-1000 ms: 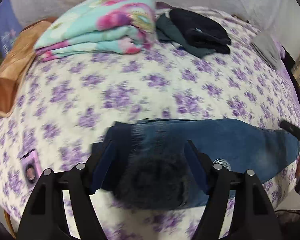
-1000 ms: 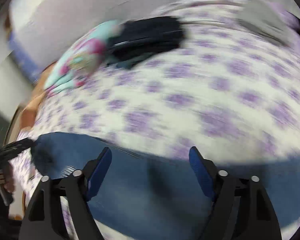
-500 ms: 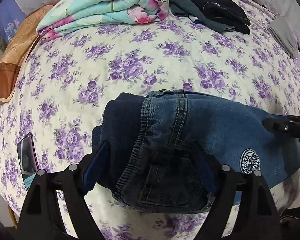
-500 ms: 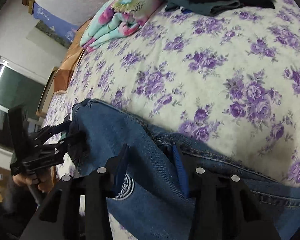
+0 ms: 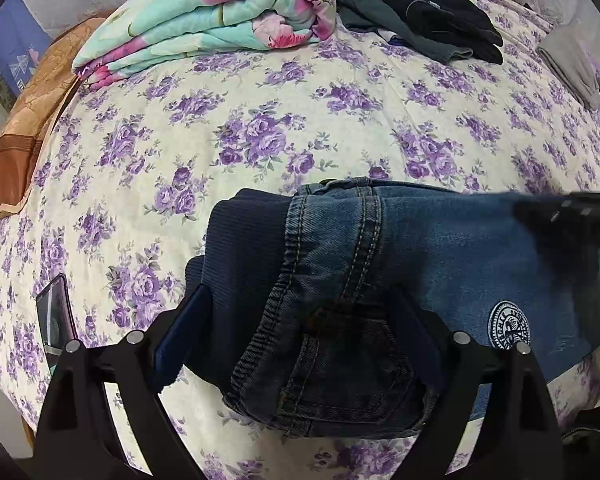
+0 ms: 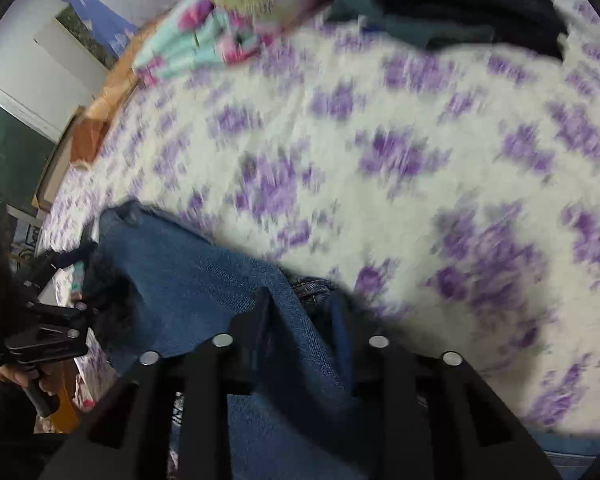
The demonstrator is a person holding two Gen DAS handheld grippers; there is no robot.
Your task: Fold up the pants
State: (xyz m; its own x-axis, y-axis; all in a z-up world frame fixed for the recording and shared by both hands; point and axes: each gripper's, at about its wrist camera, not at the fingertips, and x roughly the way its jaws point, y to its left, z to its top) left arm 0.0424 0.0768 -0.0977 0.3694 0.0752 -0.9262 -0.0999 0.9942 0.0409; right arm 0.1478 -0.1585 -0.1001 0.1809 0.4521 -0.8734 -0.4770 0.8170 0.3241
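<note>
Two grippers are on one pair of jeans (image 5: 440, 248), which lies across the near edge of your bed (image 5: 340, 120). Your left gripper (image 5: 296, 332) stands wide apart, its fingers straddling the dark waistband end without pinching it. Your right gripper (image 6: 302, 320) is drawn nearly together, with a fold of blue denim (image 6: 204, 276) clamped between its fingers and raised off the sheet; that view is blurred, so finer detail is lost. One round white patch (image 5: 509, 325) shows on the jeans near the right gripper. One phone (image 5: 54, 316) lies on the purple-flowered sheet to the left. Farther back you have one folded floral quilt (image 5: 216, 20), one heap of dark clothes (image 5: 420, 16) beside it, one grey garment (image 5: 572, 64) at the right edge, and one orange-brown blanket (image 5: 24, 128) at the left.
</note>
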